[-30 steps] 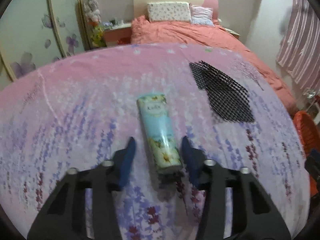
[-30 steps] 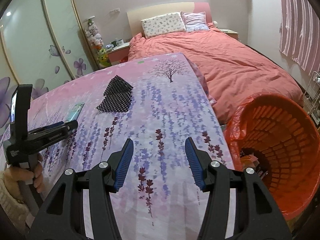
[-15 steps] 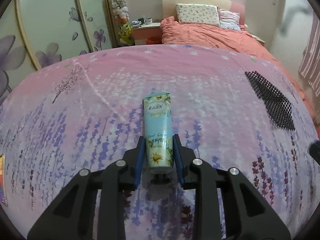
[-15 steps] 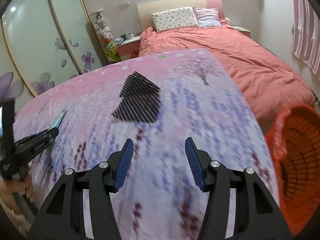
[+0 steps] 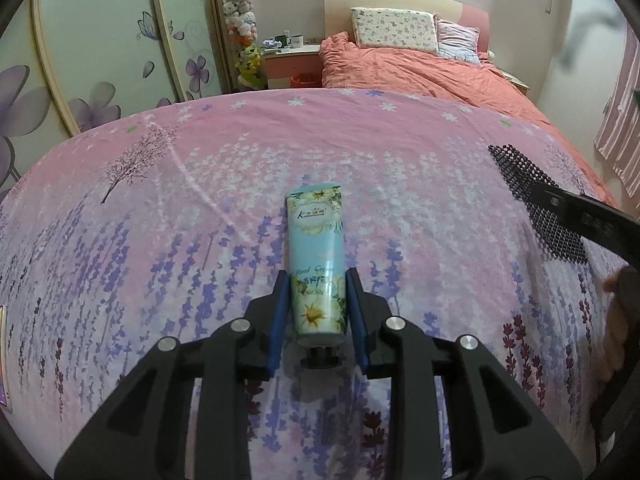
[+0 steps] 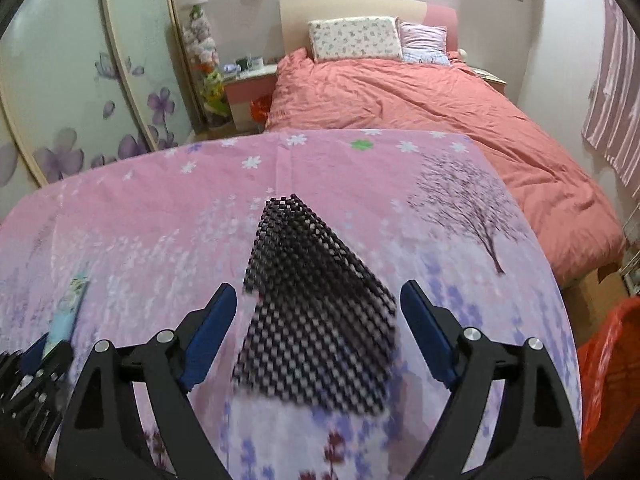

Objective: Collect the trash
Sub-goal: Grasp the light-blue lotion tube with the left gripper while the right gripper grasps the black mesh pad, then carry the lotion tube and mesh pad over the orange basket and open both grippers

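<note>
A counter [image 5: 160,208] draped in a pink cloth printed with lavender fills the near room, a coral bed [image 6: 420,92] beyond it. An orange bin [image 6: 608,376] sits at its right edge. A black mesh mat [image 6: 316,312] lies between the released right tongs [image 6: 318,304]. At left, the left tongs [image 5: 318,292] clench a blue hand cream tube [image 5: 318,256].

A tabletop covered in pink, lavender-printed cloth [image 5: 400,184] carries a pale blue floral hand-cream tube [image 5: 318,248] near its middle and a black, folded mesh mat [image 6: 316,320] toward the right.
</note>
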